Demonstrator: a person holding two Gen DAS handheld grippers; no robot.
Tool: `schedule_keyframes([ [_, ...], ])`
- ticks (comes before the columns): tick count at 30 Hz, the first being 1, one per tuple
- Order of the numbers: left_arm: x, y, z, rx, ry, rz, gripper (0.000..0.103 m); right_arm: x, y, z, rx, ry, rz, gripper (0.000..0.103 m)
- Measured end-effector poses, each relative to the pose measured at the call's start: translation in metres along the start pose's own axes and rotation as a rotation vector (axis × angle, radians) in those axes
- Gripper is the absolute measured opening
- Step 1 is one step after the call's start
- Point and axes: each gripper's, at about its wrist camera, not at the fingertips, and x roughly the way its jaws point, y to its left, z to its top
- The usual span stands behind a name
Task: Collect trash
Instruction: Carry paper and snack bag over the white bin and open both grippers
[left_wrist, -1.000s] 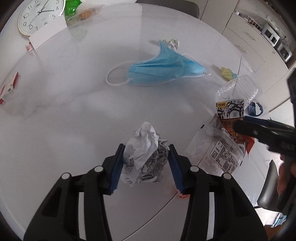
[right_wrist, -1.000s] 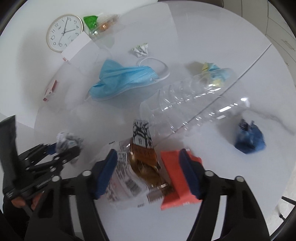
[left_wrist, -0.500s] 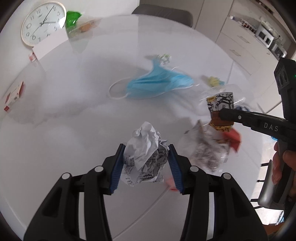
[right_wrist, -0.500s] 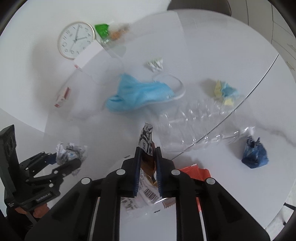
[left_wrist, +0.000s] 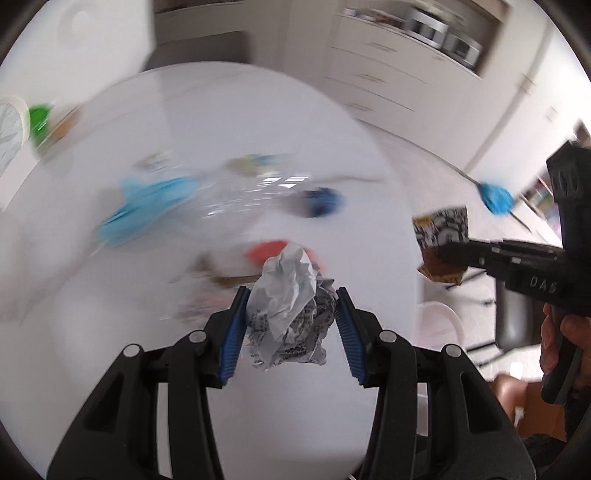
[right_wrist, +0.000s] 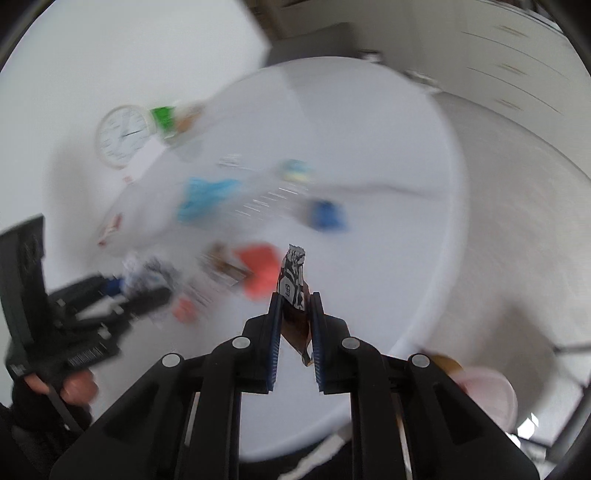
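My left gripper (left_wrist: 290, 295) is shut on a crumpled ball of printed paper (left_wrist: 286, 308), lifted above the round white table (left_wrist: 295, 406). My right gripper (right_wrist: 295, 299) is shut on a brown snack wrapper with a black-and-white printed end (right_wrist: 293, 280); the left wrist view shows the same wrapper (left_wrist: 441, 236) hanging off the table's right edge. Blurred trash still lies on the table: a blue face mask (left_wrist: 144, 206), a clear plastic bottle (left_wrist: 255, 188), a dark blue wad (left_wrist: 319, 201), a red wrapper (right_wrist: 258, 269) and a clear printed bag (right_wrist: 218, 273).
A white wall clock (right_wrist: 123, 134) and a green-topped packet (right_wrist: 164, 118) lie at the table's far left. A pale pink bin (right_wrist: 487, 391) stands on the floor beyond the near right edge. White cabinets (left_wrist: 388, 74) line the back wall. A blue mop head (left_wrist: 495, 194) lies on the floor.
Both grippers have lifted and swung right, away from the table's middle. My right gripper closed on the brown wrapper and carried it up off the pile. The paper ball stayed in my left gripper.
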Motion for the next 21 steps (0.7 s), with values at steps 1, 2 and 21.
schedule_keyframes([
  [1, 0.001, -0.013, 0.001, 0.028, 0.001, -0.016, 0.046, -0.009, -0.018, -0.014, 0.036, 0.002, -0.034, 0.016],
  [2, 0.002, -0.031, 0.002, 0.067, 0.003, -0.037, 0.046, -0.017, -0.034, -0.027, 0.070, 0.006, -0.063, 0.016],
  [21, 0.044, -0.233, -0.018, 0.490, 0.157, -0.237, 0.046, -0.025, -0.178, -0.183, 0.426, 0.099, -0.291, 0.085],
])
